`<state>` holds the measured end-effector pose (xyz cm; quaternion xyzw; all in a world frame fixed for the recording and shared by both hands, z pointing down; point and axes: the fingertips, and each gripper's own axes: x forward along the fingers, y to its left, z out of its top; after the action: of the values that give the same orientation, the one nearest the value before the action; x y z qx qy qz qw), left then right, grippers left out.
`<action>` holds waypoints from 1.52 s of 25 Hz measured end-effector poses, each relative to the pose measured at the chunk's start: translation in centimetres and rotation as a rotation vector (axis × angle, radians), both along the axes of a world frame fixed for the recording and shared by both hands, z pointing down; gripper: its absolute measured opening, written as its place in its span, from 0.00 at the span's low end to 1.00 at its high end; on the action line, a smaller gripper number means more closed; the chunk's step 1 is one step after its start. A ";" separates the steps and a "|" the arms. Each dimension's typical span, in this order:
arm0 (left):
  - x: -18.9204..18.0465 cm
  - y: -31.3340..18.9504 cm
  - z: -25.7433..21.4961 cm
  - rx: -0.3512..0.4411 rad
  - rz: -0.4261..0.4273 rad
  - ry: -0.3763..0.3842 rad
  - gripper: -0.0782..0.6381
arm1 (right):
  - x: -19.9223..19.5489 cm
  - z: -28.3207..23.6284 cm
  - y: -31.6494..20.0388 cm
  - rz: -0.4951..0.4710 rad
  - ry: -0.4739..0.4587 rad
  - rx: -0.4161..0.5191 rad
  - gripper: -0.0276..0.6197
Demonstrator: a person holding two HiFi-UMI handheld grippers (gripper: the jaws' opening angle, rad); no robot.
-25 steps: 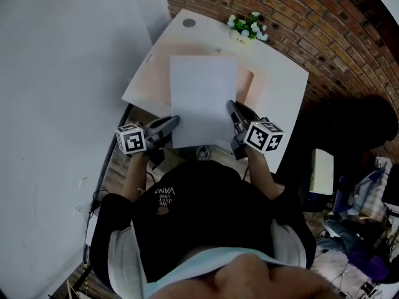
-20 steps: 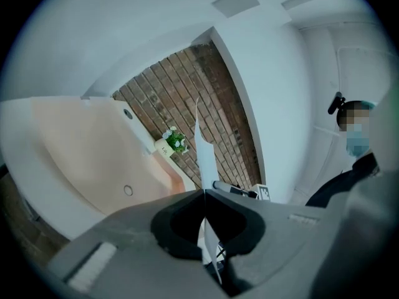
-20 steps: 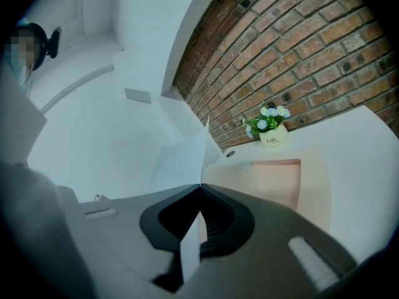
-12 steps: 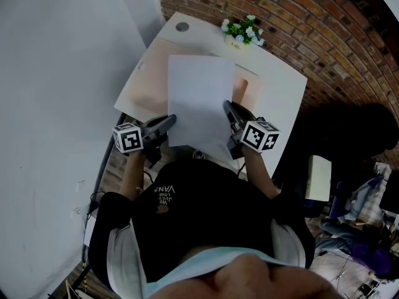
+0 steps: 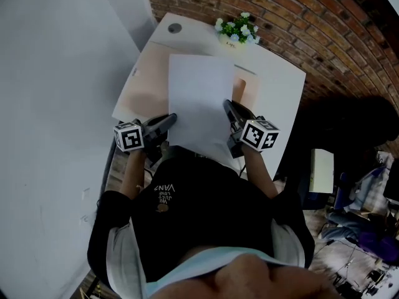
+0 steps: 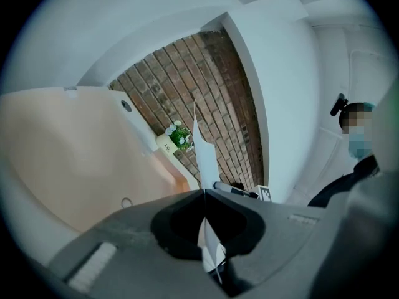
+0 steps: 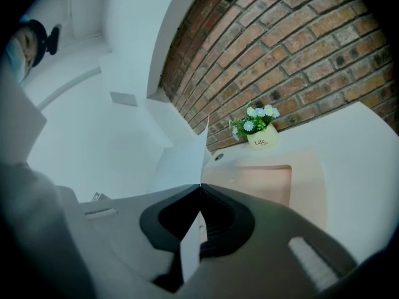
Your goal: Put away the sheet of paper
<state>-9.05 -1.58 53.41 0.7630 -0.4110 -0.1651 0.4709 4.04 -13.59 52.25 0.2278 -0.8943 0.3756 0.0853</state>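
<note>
I hold a white sheet of paper [image 5: 201, 101] flat above the white table [image 5: 280, 86], over its peach-coloured mat [image 5: 146, 86]. My left gripper [image 5: 169, 120] is shut on the sheet's near left edge. My right gripper [image 5: 229, 109] is shut on its near right edge. In the left gripper view the paper [image 6: 202, 151] runs edge-on out of the closed jaws of the left gripper [image 6: 204, 192]. In the right gripper view the paper [image 7: 181, 161] rises to the left from the closed jaws of the right gripper [image 7: 200, 185].
A small pot of white flowers [image 5: 235, 30] stands at the table's far edge by the brick wall [image 5: 299, 23]. A round cable hole [image 5: 174, 27] sits in the far left corner. A white wall [image 5: 56, 104] is at the left. A white box [image 5: 323, 167] and clutter lie on the floor at the right.
The table has drawn nearer under me. Both grippers have carried the sheet forward and slightly lower over it. Both grips are unchanged.
</note>
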 end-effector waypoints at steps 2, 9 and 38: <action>-0.5 -0.7 -0.2 0.001 0.030 0.004 0.11 | -0.1 0.1 -0.3 0.033 0.001 -0.002 0.04; -3.1 -2.8 -0.6 0.000 0.132 -0.016 0.11 | -1.6 0.3 -0.9 0.128 0.006 -0.009 0.04; -7.9 -5.9 4.6 -0.102 0.275 0.010 0.11 | -4.9 5.3 -1.9 0.262 0.113 -0.068 0.04</action>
<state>-16.91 -7.48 58.01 0.7864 -0.3078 -0.0817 0.5293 -0.85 -15.48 57.57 0.3604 -0.8374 0.4001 0.0934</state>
